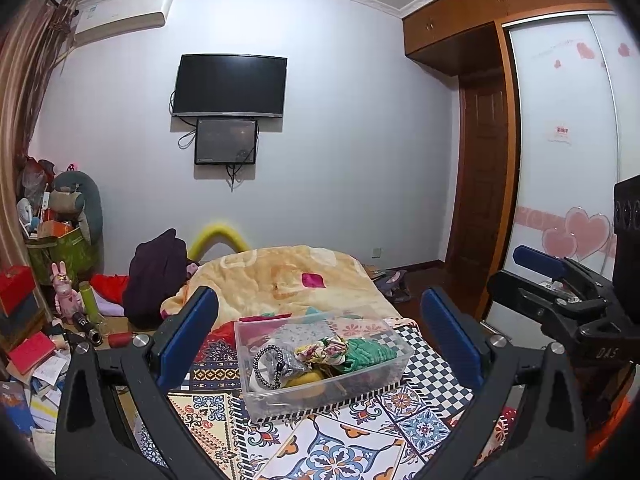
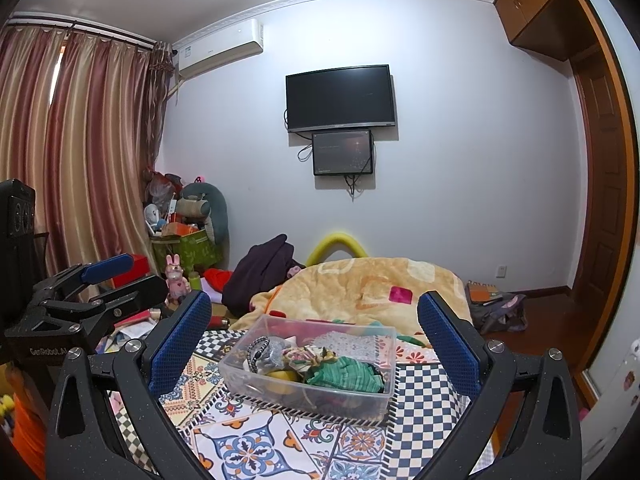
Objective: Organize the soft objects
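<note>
Bed (image 2: 280, 448) under a patterned tile-print cloth, with a peach blanket (image 2: 360, 284) heaped at its far end. On the cloth, straight ahead of both grippers, a clear plastic bin (image 2: 240, 376) full of small soft things.

Left gripper (image 1: 320, 336) and right gripper (image 2: 314, 342) both spread wide, blue pads apart, gripping nothing, raised short of the bin and not touching it.

Bin: probably light and rigid but thin-walled, smooth, apt to slip or flex if pinched hard; best taken by the rim or a short wall, one pad inside and one outside.

Inside, a green knit cloth (image 2: 344, 374) at the right: limp, light, likely to drape and snag its neighbours; best pinched at a raised fold. Beside it a floral scrunchie (image 2: 308, 356), springy and easy to nip through its bunched fabric. At the left end a braided black-and-white band (image 2: 256, 350), propped up as a loop; looks slim and stretchy, best caught across the top of the loop.
</note>
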